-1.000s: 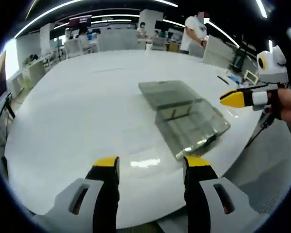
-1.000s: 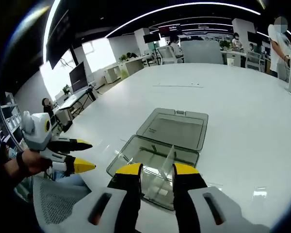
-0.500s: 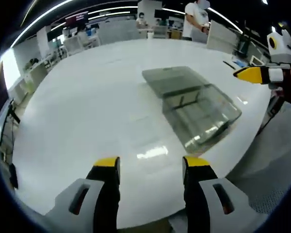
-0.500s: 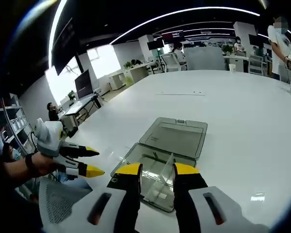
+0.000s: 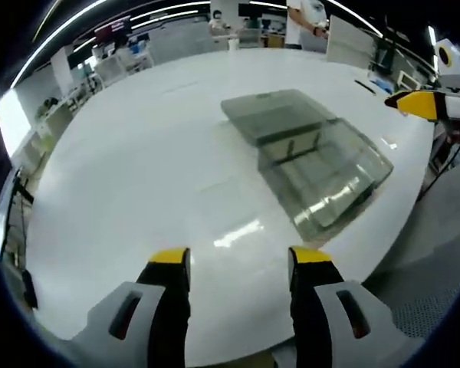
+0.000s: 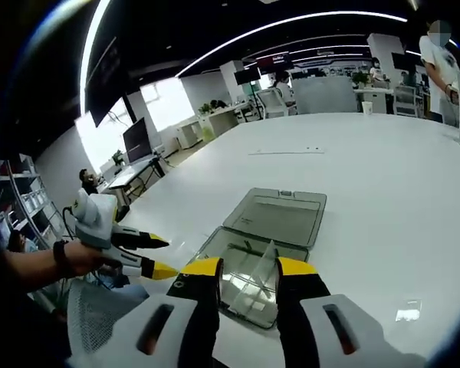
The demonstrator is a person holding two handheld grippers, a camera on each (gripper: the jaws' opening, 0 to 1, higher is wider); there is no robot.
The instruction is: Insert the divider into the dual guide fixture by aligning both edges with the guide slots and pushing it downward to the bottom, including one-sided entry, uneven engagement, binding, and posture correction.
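- On the white table (image 5: 123, 153) I see the clear dual guide fixture (image 5: 322, 172), an open box with its lid laid flat behind it, near the table's edge.
- From the right gripper view I can make out the clear divider (image 6: 262, 264) standing tilted inside the fixture (image 6: 249, 268) (in the left gripper view the glare hides it).
- My left gripper (image 5: 234, 264) hangs over bare table, jaws apart, nothing between them; its yellow tips show in the right gripper view (image 6: 149, 257) too, beside the table.
- My right gripper (image 6: 245, 268) sits just before the fixture, jaws apart, empty; I cannot tell if it touches the box.
- Across the table a person (image 6: 441, 57) stands among desks.
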